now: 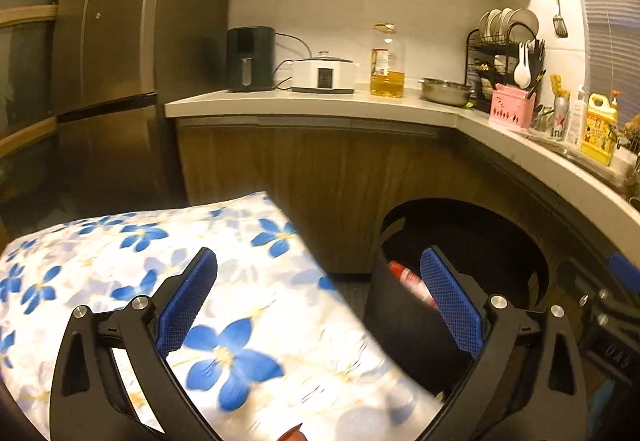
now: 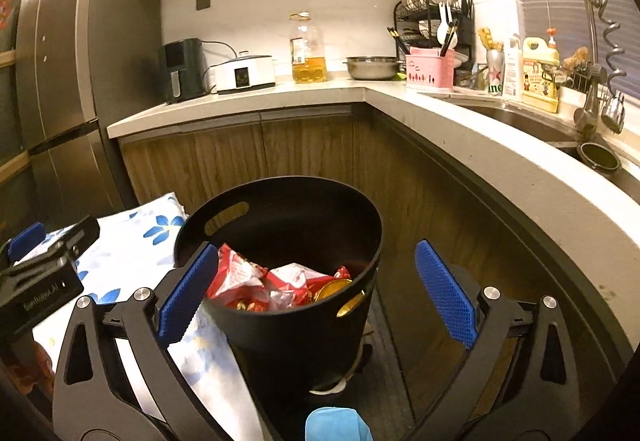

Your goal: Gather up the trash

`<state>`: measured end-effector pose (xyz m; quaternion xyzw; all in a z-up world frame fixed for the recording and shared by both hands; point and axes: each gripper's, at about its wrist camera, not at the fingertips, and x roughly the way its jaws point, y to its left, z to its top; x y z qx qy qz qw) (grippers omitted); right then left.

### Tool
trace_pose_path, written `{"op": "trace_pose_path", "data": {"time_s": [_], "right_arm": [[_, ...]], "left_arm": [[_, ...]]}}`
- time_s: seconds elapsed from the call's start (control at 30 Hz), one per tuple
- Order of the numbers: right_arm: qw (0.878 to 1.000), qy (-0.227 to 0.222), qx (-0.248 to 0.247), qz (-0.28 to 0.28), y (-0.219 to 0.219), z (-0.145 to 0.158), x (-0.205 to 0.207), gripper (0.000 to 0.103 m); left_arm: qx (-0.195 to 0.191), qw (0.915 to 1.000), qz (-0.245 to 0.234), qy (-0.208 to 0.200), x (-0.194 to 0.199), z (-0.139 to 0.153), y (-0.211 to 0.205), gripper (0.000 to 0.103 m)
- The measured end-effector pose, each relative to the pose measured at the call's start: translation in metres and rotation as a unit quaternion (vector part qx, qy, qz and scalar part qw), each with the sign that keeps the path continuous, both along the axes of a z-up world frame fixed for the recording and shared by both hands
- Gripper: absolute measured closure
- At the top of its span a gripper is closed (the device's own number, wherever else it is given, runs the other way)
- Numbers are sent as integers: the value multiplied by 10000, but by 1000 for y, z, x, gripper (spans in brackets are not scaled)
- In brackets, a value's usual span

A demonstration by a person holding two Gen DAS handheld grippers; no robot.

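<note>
We're in a small kitchen, pale L-shaped countertop [image 2: 460, 129] wrapping the corner over wood-grain cabinet doors, a tall steel fridge [image 2: 68, 81] off to the bin's left. And the landmark here is the round black plastic bin with cut-out handles [image 2: 304, 305], standing on the floor in front of those cabinets. Inside it, crumpled red and white snack wrappers [image 2: 256, 281] piled against its near wall, with a gold foil piece [image 2: 336, 287] just to their right. That's the trash, sitting in the bin!

Right gripper [image 2: 316, 293], blue mesh pads spread wide apart, nothing between them but air, the bin framed in the gap; its left pad overlaps the bin's near-left rim in the picture, contact hard to judge. Left gripper [image 1: 320, 305] likewise splayed fully open, nothing clamped, hovering left of the bin over a white cloth printed with blue flowers [image 1: 240, 321] that lies right up against the bin's side. From this view a red wrapper shows inside the bin just behind the right-hand pad.

Up on the counter, behind the bin: a dark air fryer [image 2: 182, 69], a white cooker [image 2: 244, 73], a big bottle of yellow oil [image 2: 307, 53], a steel bowl [image 2: 372, 67], a pink utensil caddy [image 2: 430, 71] and a black dish rack [image 2: 434, 13]
</note>
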<state>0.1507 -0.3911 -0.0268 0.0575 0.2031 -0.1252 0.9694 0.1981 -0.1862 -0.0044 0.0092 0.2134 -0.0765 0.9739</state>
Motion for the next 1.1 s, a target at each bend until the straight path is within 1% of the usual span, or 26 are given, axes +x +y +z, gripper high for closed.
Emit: {"op": "trace_pose_path", "data": {"time_s": [0.17,0.27,0.5,0.63,0.77,0.93,1.1], "right_arm": [[9998,-27,-165,59,15,6,-21,5],[9998,-49,-168,125,24,8,-36,5],[9995,-74,-194,242,43,7,-74,5],[9995,-51,-98,307,52,3,-95,5],[9994,-52,-80,333,60,1,-114,5],[9995,-53,-126,285,70,1,-134,5],[9994,-55,-167,283,78,0,-150,5]], "left_arm": [[-105,9999,75,19,-28,-1,17,6],[-149,9998,95,-16,-47,0,26,6],[-117,9997,165,-138,-89,0,40,6],[-7,9997,228,-131,-113,-4,49,6],[-1,9996,257,-89,-129,-8,58,6],[29,9994,309,-132,-150,-10,70,6],[-30,9993,331,-143,-166,-13,78,6]]}}
